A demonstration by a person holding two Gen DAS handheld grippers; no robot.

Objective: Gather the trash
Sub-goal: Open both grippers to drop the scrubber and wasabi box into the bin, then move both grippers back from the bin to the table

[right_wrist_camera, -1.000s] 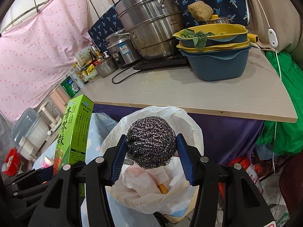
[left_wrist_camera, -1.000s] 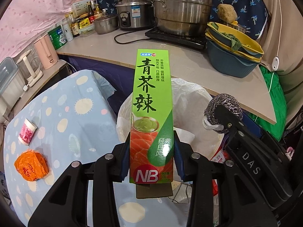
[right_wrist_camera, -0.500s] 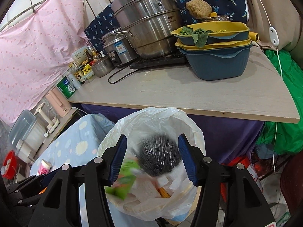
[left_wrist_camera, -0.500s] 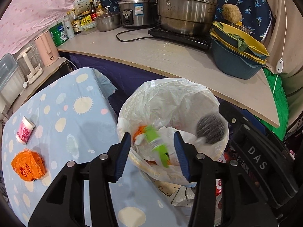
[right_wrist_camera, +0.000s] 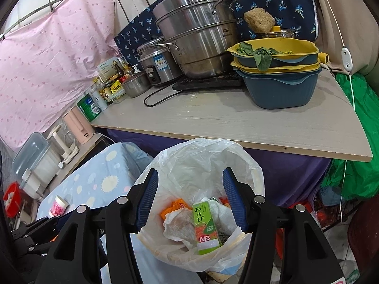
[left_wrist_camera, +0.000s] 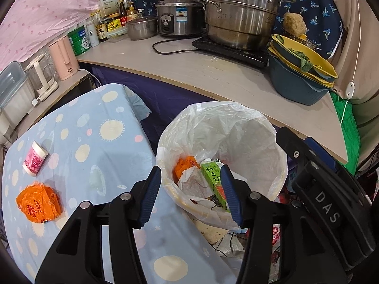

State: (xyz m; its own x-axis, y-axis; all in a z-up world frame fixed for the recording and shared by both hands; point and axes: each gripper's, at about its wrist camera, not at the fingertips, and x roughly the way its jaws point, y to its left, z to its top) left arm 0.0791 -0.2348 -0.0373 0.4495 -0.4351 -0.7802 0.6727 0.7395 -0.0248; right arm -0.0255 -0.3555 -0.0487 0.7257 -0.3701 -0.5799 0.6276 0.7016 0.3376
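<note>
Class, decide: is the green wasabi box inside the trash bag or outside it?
Inside. The green wasabi box lies among crumpled paper within the white trash bag, below its rim.

White-lined trash bin (left_wrist_camera: 236, 127), mouth open, holding a green wasabi box (right_wrist_camera: 205, 227) tilted among crumpled paper. Left of the bin, on the dotted cloth: an orange wrapper (left_wrist_camera: 39, 202) and a pink cup (left_wrist_camera: 35, 158) lying on its side.

Thin crinkled plastic bin liner (left_wrist_camera: 236, 127), shiny steel steamer pot (left_wrist_camera: 239, 16)
</note>
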